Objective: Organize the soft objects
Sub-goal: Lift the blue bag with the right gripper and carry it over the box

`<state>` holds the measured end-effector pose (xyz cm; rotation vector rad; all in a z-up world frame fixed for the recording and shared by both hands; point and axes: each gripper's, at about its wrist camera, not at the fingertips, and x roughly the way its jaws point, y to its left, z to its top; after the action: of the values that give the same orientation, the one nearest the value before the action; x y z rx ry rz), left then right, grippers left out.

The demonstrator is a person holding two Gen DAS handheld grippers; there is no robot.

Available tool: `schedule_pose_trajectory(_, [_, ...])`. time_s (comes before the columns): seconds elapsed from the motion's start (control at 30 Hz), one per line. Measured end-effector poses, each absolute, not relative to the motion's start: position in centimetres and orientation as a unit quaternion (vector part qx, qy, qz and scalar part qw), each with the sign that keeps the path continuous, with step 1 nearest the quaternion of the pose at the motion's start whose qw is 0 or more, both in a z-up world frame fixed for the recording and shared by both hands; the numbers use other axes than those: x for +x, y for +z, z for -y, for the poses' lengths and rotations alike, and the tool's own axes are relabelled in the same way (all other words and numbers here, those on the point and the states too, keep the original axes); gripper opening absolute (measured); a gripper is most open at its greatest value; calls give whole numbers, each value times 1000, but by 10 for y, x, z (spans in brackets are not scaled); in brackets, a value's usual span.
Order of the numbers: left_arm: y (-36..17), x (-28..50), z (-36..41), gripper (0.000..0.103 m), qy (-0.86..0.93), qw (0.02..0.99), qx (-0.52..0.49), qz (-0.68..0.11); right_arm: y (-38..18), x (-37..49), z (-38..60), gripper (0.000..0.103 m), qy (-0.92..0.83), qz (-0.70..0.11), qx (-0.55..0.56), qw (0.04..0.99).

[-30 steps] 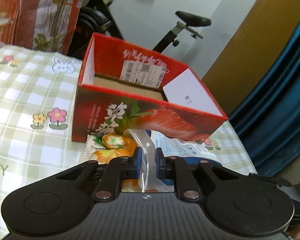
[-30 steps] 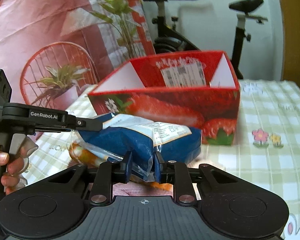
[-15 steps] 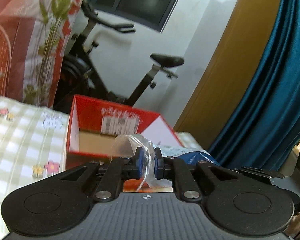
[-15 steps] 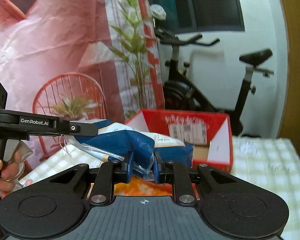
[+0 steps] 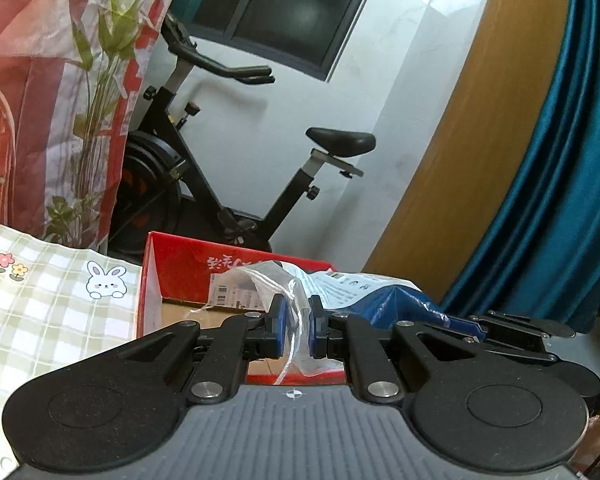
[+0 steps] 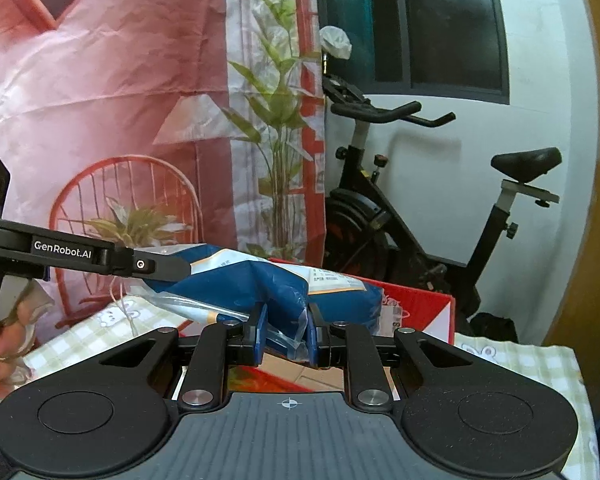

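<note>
Blue plastic bag (image 6: 260, 288) hangs crosswise between both tools, its long axis running side to side above the red box (image 5: 180, 268) lying just ahead and below. Left gripper (image 5: 296, 326) is pinched tight on the clear end flap, right gripper (image 6: 285, 334) nearly closed on the blue bulk. Checked tablecloth (image 5: 40, 312) beneath; exercise bike (image 5: 220, 152) behind.
</note>
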<state>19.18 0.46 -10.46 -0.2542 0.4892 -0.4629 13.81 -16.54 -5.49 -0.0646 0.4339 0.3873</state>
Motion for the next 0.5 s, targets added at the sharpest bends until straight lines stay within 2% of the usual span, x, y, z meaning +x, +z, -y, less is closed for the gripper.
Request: schedule_pose_trajectory(0.5, [-134, 264, 3, 12, -210, 926, -104, -295, -102, 229, 170, 18, 174, -263, -44, 948])
